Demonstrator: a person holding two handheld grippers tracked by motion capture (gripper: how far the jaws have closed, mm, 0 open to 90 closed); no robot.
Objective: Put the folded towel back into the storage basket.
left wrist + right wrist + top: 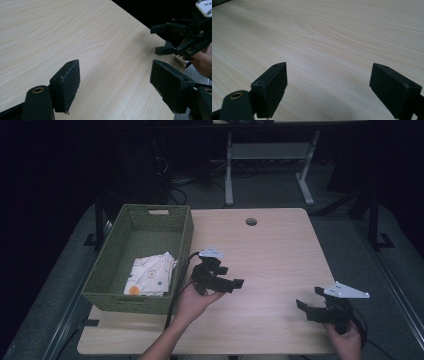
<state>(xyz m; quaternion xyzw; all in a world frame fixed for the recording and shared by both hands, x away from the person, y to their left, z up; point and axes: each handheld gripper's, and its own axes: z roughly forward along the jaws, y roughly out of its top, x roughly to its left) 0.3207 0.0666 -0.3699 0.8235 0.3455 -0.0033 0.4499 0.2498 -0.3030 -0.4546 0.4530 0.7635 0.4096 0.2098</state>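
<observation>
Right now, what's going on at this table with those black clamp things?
A person sits at a wooden table holding a two-jaw gripper in each hand. The left gripper hovers beside a green woven basket, its jaws open and holding nothing. The right gripper is near the table's right edge, jaws also open and holding nothing. A folded white printed cloth lies inside the basket. Neither gripper touches the cloth or the basket.
</observation>
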